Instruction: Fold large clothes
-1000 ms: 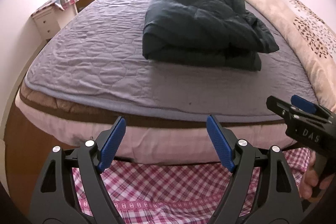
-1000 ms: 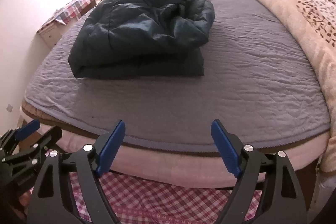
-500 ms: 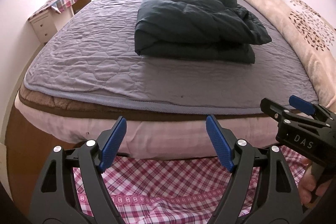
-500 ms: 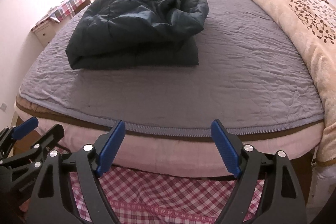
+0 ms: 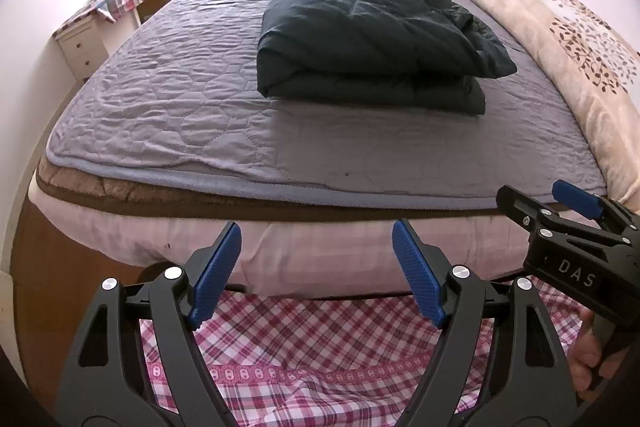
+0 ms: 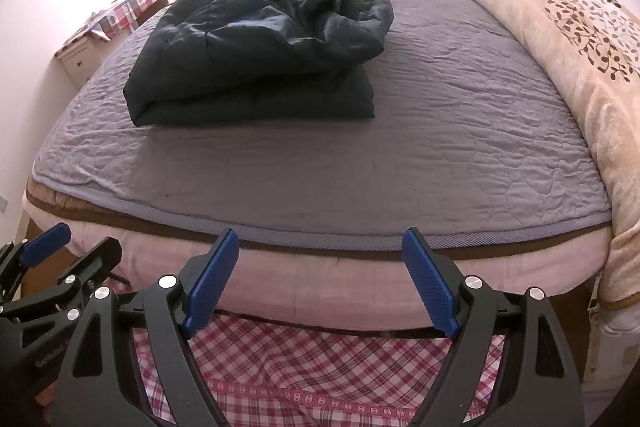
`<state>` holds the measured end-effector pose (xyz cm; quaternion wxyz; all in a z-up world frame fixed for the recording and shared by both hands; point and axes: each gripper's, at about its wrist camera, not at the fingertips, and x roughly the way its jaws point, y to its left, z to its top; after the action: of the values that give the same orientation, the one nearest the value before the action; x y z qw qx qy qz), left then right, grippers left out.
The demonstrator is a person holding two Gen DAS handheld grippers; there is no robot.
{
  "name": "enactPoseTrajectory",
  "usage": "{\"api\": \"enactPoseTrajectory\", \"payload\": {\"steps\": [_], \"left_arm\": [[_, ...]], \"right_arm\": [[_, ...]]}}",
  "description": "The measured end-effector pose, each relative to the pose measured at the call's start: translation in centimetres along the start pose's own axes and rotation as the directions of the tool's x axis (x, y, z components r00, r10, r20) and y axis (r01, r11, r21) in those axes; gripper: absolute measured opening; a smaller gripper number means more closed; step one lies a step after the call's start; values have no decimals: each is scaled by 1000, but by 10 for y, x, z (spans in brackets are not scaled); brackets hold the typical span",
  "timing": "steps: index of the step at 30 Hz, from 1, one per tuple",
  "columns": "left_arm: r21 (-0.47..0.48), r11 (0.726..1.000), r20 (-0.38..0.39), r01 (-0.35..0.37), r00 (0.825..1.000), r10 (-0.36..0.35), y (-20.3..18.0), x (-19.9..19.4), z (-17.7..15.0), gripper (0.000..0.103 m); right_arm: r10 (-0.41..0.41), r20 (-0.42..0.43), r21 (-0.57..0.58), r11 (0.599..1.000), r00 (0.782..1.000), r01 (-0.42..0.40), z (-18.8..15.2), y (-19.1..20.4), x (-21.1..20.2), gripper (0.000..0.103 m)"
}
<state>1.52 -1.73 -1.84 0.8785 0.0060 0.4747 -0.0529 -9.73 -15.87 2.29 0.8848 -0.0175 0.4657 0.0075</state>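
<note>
- Both grippers hang at the foot of the bed, short of the mattress edge: the left gripper has its blue-padded jaws spread wide with nothing between them, and the right gripper is just as wide and just as empty.
- White letters "DAS" can be read on the black body of the right gripper where it juts into the left wrist view at the right edge; in the right wrist view the left gripper's body at the lower left carries small print that starts "Sen" and is otherwise too dim to read.
- A dark quilted jacket lies folded into a thick bundle on the grey bedspread, well apart from both grippers, toward the middle of the bed and nearer its left side.
- Its long axis runs roughly from the foot toward the headboard; a neat folded edge faces the grippers, and the looser, crumpled part bulges at the bundle's right side.
- A beige blanket with a brown leaf print lies along the bed's right edge, cut off by the frame.
- A pink plaid cloth fills the space under both grippers; what it belongs to cannot be told.
- Fingers holding the right gripper's handle show only partly at the frame's edge.
- Against the left wall stands a white dresser under a checked cover, its top washed out by window glare.
</note>
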Motion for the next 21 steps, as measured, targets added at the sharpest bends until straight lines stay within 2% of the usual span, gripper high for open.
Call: {"api": "enactPoseTrajectory", "payload": {"steps": [21], "left_arm": [[3, 1000, 2, -12, 1000, 12, -1, -3, -2, 77]], "right_arm": [[0, 3, -3, 1000, 1000, 0, -3, 3, -1, 82]]}}
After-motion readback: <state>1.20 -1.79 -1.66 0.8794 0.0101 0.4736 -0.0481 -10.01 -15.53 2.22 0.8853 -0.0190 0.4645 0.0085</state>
